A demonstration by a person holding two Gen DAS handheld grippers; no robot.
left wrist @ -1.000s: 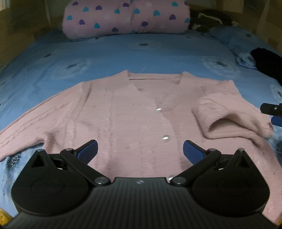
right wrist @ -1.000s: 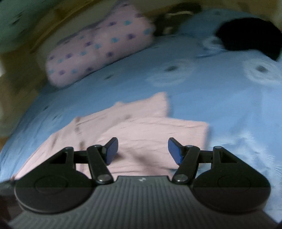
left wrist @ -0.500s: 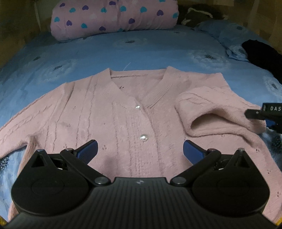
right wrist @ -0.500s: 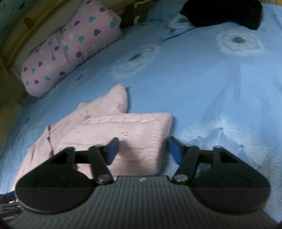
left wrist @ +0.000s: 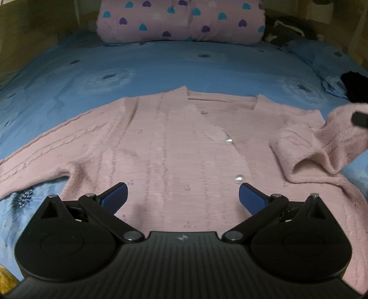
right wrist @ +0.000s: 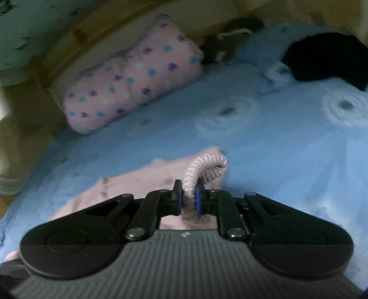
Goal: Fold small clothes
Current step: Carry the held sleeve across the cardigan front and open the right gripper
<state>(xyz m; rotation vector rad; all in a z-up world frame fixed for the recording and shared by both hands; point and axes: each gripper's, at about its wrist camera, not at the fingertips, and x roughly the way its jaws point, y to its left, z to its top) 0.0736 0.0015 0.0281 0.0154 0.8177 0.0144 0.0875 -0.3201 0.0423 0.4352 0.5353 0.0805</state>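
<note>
A pink knitted cardigan [left wrist: 179, 147] lies front up and buttoned on the blue bedsheet [left wrist: 184, 66]. Its left sleeve [left wrist: 46, 147] is spread out to the left. Its right sleeve [left wrist: 322, 142] is folded over the body and its cuff is lifted. My left gripper [left wrist: 182, 197] is open and empty over the cardigan's lower hem. My right gripper [right wrist: 188, 197] is shut on the ribbed cuff [right wrist: 204, 170] of the right sleeve and holds it above the bed; one of its fingers [left wrist: 360, 118] shows at the right edge of the left wrist view.
A pink pillow with coloured hearts [left wrist: 181, 20] lies at the head of the bed, also in the right wrist view [right wrist: 131, 78]. A black garment [right wrist: 326, 59] lies on the far right of the bed. A wooden bed frame [right wrist: 96, 34] runs behind the pillow.
My right gripper was open over the folded sleeve; it has closed on the cuff and lifted it. The left gripper has stayed open, shifting a little over the hem.
</note>
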